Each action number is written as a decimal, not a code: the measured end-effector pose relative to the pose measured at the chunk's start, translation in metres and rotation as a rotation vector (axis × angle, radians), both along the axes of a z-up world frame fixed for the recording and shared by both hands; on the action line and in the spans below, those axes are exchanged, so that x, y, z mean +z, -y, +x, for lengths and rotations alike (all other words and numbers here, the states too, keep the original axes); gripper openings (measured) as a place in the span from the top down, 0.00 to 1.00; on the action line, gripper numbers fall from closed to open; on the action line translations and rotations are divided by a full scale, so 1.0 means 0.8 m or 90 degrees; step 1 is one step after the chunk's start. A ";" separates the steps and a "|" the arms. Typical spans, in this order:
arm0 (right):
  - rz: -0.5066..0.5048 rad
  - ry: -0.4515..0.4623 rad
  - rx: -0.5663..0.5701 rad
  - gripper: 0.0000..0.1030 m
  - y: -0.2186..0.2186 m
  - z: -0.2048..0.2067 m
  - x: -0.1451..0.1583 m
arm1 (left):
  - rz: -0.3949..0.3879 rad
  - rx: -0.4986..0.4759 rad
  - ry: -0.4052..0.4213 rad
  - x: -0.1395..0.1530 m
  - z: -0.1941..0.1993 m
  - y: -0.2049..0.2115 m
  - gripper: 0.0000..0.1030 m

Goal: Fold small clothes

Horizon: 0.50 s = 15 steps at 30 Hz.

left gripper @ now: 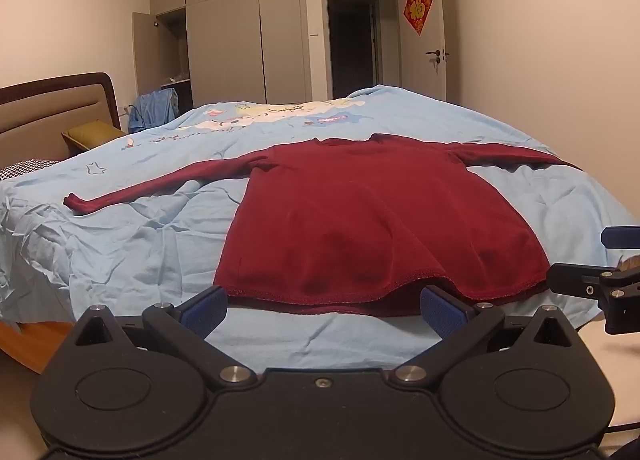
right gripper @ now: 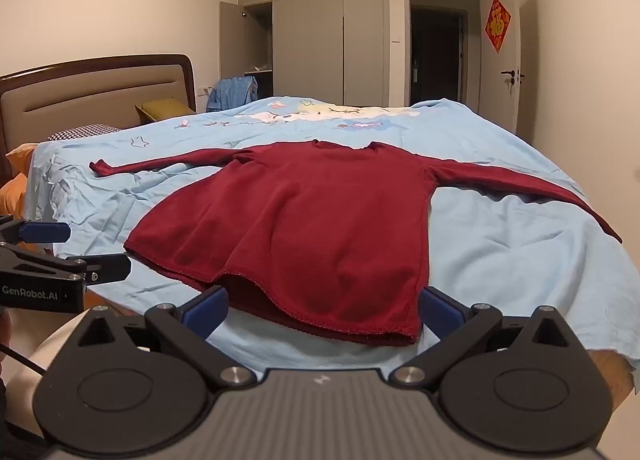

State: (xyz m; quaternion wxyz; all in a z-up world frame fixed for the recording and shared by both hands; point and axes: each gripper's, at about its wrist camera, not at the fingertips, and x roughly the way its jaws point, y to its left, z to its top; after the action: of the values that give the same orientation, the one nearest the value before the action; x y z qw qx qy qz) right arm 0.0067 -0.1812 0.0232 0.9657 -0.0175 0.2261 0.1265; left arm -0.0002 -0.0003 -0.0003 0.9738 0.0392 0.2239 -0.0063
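Dark red knit fabric is spreading across the near part of the bed: a long-sleeved sweater [left gripper: 372,215] is lying flat on a pale blue duvet cover [left gripper: 140,244], neck pointing toward the far wall and hem toward the cameras. Both sleeves are stretching straight out to the sides, the one on the headboard side ending in a small cuff on wrinkled cloth. The hem is rippling slightly near the bed's edge.

Just short of that hem, the left gripper [left gripper: 322,310] is hovering with its blue-padded fingers spread wide, holding nothing. The right gripper [right gripper: 322,308] is doing the same in its own view, fingers parted and empty, with the sweater's hem corner lying between them but untouched. Each gripper is showing at the edge of the other's view.

Cartoon prints are decorating the far half of the duvet cover. A padded headboard [right gripper: 96,95] with a dark wooden frame is standing at the left, with an olive cushion [right gripper: 164,107] beside it. Beyond, grey wardrobe doors [right gripper: 316,31] are lining the wall, one standing ajar, next to an open dark doorway [right gripper: 438,55] and a red diamond decoration [right gripper: 497,23] on a door.
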 end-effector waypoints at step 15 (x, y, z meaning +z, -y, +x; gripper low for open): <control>0.000 -0.004 0.000 0.00 -0.001 0.000 -0.001 | 0.002 0.000 -0.002 0.000 0.000 0.000 0.01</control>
State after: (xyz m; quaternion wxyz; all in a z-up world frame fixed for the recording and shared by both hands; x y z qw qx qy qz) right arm 0.0067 -0.1802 0.0226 0.9650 -0.0169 0.2290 0.1264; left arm -0.0001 -0.0004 -0.0003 0.9735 0.0404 0.2251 -0.0062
